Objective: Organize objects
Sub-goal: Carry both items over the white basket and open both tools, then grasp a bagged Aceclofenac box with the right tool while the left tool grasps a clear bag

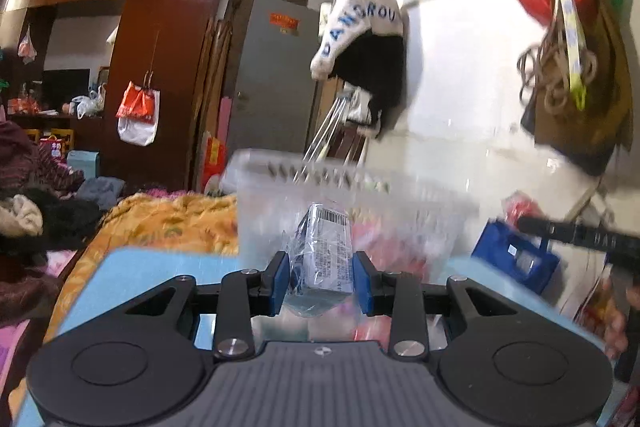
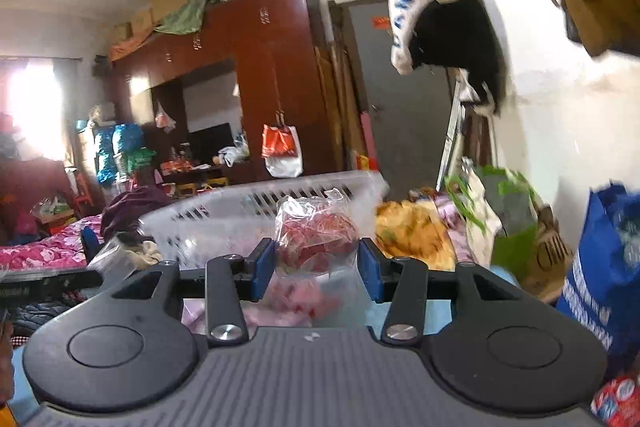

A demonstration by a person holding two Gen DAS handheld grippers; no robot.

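Left wrist view puts the wrapped packet (image 1: 326, 251) right between your left gripper's (image 1: 322, 277) blue pads (image 1: 282, 277), which press on its two sides, so that gripper is clamped on it. Its long axis runs forward, away from you along the fingers, with the barcoded end pointing toward the white slotted basket (image 1: 304, 173). That basket sits dead ahead of the tool and just past the packet's far end, its rim a little above the pad line; its edges are blurred, so you cannot judge how near it is. The light blue surface (image 1: 160, 263) shows beneath the basket and to both sides of the fingers.

From the right wrist view, your right gripper (image 2: 316, 263) frames a clear bag of red items (image 2: 316, 231). The pads stand close on either side of it, but you cannot tell whether they truly pinch it or only bracket it. The same basket lies ahead and slightly to the left of this tool.

Both loads likely need a forward, slightly raised move to cross the rim, and the left looks better lined up.
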